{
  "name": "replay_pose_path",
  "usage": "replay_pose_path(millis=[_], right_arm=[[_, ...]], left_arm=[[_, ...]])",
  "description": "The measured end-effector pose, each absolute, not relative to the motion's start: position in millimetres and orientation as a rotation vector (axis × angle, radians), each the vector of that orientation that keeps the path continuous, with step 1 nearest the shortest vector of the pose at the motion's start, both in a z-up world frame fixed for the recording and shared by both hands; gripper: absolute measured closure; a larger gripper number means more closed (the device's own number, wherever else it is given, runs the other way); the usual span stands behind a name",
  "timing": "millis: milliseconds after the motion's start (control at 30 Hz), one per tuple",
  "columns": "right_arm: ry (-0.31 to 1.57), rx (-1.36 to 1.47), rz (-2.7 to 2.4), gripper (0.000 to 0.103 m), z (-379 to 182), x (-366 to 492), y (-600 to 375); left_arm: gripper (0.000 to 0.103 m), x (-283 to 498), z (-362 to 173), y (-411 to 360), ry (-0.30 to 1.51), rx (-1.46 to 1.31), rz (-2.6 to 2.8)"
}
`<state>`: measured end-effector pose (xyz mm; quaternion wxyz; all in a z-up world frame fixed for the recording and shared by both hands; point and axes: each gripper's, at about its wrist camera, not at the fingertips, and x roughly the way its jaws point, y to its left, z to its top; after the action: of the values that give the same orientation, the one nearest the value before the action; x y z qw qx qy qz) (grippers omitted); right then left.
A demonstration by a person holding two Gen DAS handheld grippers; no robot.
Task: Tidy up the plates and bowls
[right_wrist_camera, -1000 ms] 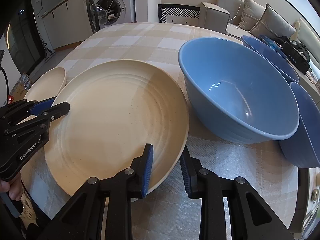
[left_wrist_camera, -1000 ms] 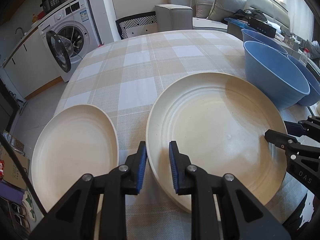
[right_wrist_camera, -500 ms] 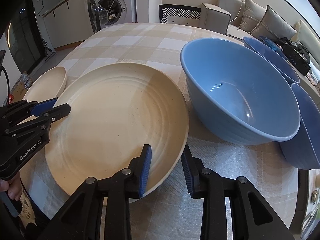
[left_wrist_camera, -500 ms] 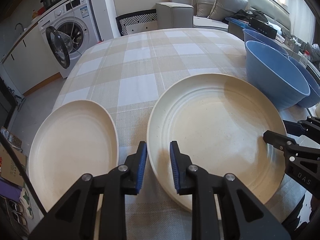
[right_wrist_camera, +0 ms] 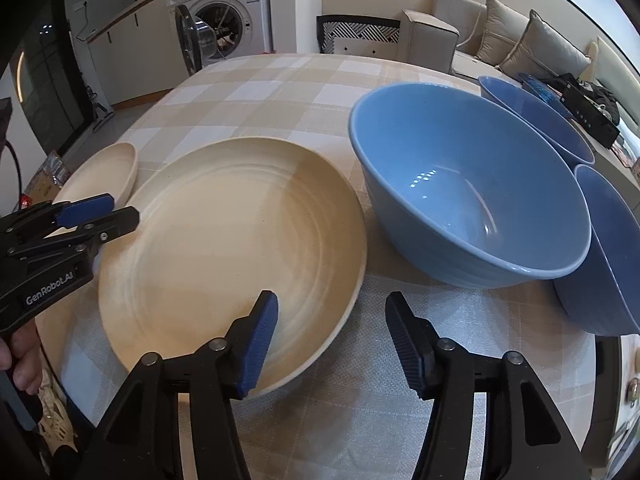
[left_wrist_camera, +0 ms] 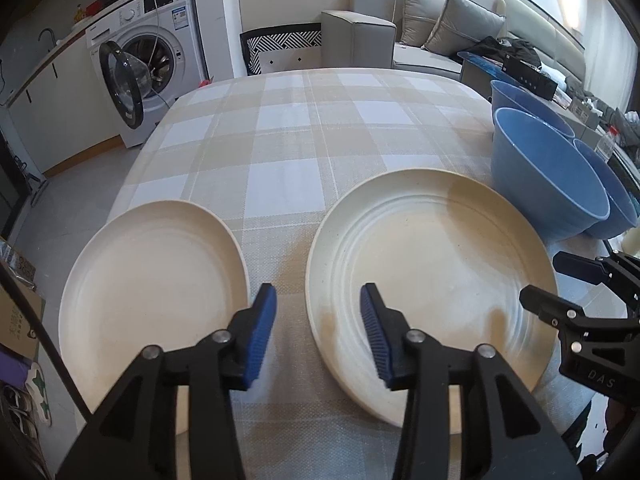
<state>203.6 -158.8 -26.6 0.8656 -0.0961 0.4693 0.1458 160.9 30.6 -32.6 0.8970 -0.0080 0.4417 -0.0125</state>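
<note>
The large cream plate is seen lying flat on the checked tabletop, in the lower middle of both views, and it is judged to be set down and released. Its near rim is straddled by both grippers. The left gripper is at the bottom of the left wrist view, and its fingers are spreading, one on each side of the left rim, with no pad pressed on it. The right gripper is at the bottom of the right wrist view; its fingers are also opening around the right rim, which is not pinched.

A smaller cream plate is seen at the lower left, beside the large one and apart from it, so the plates are not yet stacked. Farther back, at the right, three blue bowls are standing close together, side by side and not nested. The task is therefore judged to be in an early or middle part: the stacking of the plates and the gathering of the bowls appear still to be done.

Compared with the earlier frames, the rim was clamped by both pairs of fingers, and now it is let go. The plate itself is hardly moved, and the bowls are unchanged.
</note>
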Motion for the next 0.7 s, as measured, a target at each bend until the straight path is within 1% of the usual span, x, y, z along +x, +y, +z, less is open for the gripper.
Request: replay_pose_path(millis=[67, 133, 167, 533, 700], right_arm=[[0.966, -0.197, 0.33, 0.028, -21, 200, -157], [0.953, -0.196, 0.349, 0.021, -17, 198, -153], [0.949, -0.195, 0.353, 0.019, -15, 197, -152], [0.924, -0.197, 0.36, 0.008, -8, 193, -146], [0.911, -0.193, 0.364, 0.006, -5, 193, -145]], left_arm=[[0.055, 160, -29, 30, 0.91, -0.016, -0.027], [0.053, 158, -26, 29, 0.905, -0.011, -0.031], [0.052, 158, -25, 29, 0.903, -0.009, -0.031], [0.048, 152, -20, 35, 0.895, -0.007, -0.026], [0.045, 150, -19, 35, 0.894, -0.008, -0.027]])
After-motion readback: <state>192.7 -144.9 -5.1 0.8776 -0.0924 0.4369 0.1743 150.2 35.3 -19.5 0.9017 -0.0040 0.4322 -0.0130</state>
